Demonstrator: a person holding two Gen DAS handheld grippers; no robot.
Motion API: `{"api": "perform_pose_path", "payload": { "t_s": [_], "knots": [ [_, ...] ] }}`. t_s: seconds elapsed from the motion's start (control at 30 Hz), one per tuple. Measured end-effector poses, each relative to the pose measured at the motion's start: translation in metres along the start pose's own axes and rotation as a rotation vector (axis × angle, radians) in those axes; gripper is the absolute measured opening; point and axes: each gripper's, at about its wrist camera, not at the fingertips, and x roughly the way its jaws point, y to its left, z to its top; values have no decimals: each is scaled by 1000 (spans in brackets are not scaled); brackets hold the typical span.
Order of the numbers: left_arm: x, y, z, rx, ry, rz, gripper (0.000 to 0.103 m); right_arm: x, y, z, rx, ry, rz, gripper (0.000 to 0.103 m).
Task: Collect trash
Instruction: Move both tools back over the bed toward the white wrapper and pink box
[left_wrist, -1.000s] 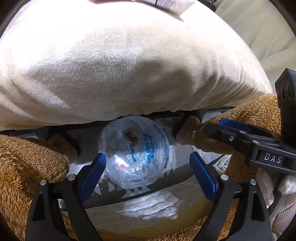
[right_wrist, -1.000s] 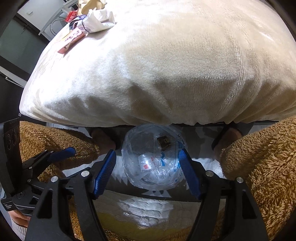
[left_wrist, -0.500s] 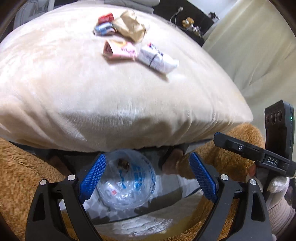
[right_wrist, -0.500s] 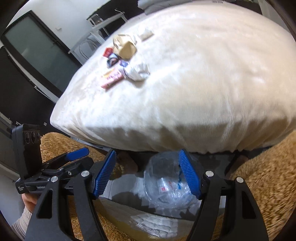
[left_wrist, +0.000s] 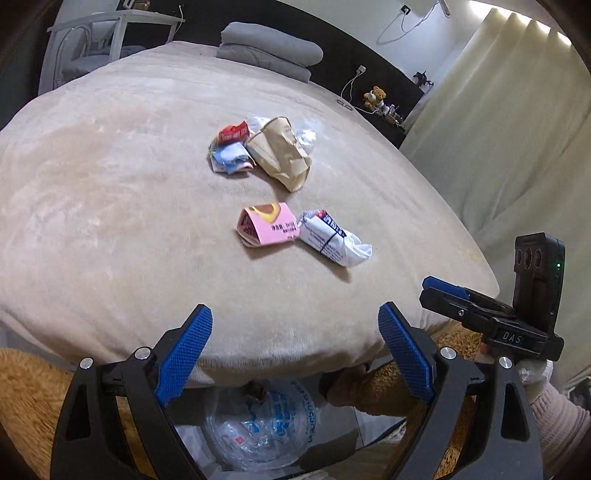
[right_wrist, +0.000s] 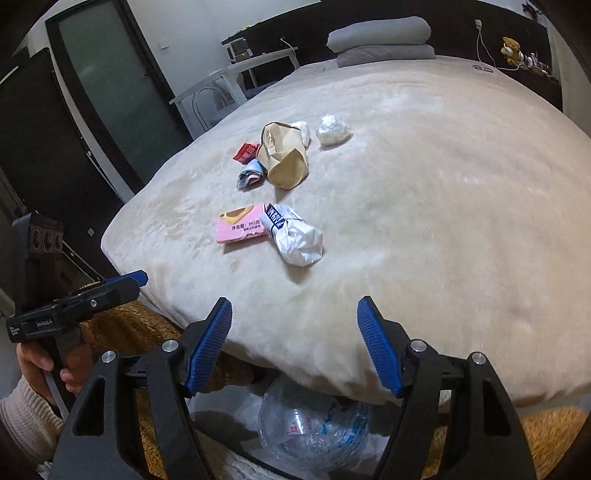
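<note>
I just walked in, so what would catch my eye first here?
A scatter of trash mid-bed: a pink box touching a crumpled white wrapper, with a brown paper bag behind them. Below the bed's near edge sits a clear plastic bag holding some rubbish.

Trash sits mid-bed: pink carton (left_wrist: 269, 224) flat, touching a crumpled white wrapper (left_wrist: 332, 242); further back a squashed brown paper bag (left_wrist: 282, 152), red wrapper (left_wrist: 233, 133) and blue-white wrapper (left_wrist: 231, 159) bunched together.
</note>
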Motion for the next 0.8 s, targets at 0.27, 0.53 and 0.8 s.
{"api": "perform_pose_path", "payload": {
  "t_s": [0.27, 0.53, 0.8],
  "knots": [
    [-2, 16, 28, 16, -41, 15, 90, 52, -7, 32, -47, 45, -8, 70],
    [0, 30, 37, 11, -44, 30, 90, 92, -3, 54, -97, 78, 7, 68],
    [7, 32, 41, 19, -24, 38, 90, 102, 1, 57, -147, 92, 15, 46]
  ]
}}
